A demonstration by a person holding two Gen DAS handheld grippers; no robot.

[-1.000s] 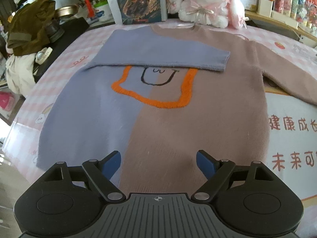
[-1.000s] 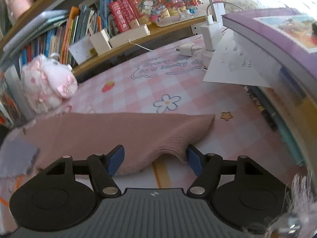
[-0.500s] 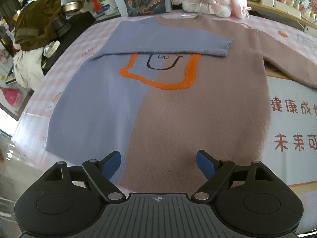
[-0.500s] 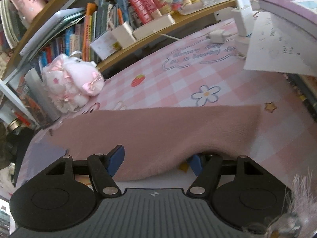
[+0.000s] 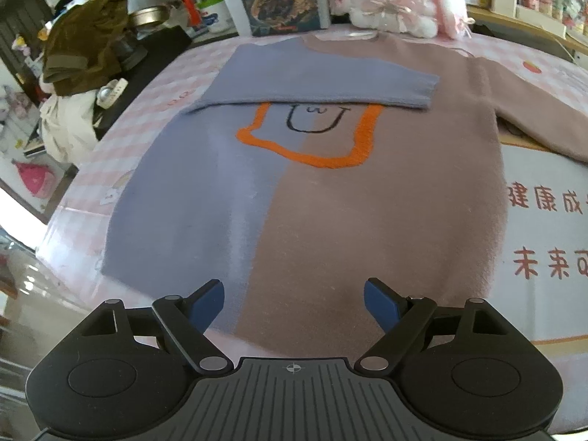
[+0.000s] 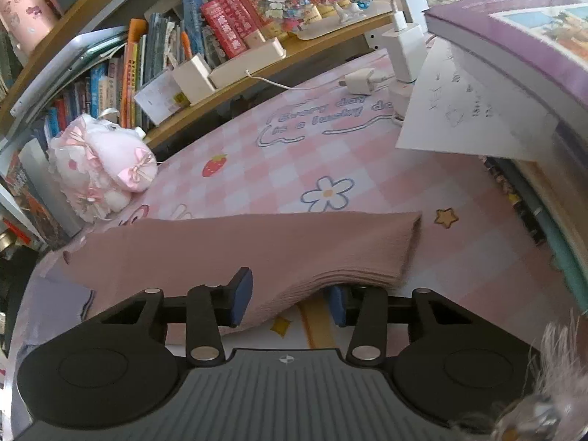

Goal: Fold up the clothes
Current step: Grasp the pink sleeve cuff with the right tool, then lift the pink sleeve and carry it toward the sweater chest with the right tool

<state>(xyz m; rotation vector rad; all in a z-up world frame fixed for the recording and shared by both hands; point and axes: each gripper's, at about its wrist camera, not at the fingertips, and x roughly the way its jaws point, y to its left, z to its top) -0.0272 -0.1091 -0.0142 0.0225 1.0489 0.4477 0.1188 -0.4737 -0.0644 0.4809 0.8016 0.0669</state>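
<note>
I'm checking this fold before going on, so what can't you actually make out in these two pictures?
- Right wrist view: whether the right gripper has truly pinched the pink sleeve; the cuff drapes over the right finger.
- Left wrist view: the pink sleeve's end, cut off by the right edge.
- Left wrist view: the top of the orange-outlined design, covered by the folded blue sleeve.
- Left wrist view: the sweater's hem, partly behind the left gripper.

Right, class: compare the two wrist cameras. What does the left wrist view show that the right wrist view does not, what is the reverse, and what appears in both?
Left wrist only: the sweater's front with the orange outline, the blue sleeve folded across the chest, and the open left gripper.

Right wrist only: the pink sleeve's cuff, the right gripper closing around its lower edge, the bookshelf and a white charger.

Both: the sweater, the pink checked table cover and the pink plush toy.
</note>
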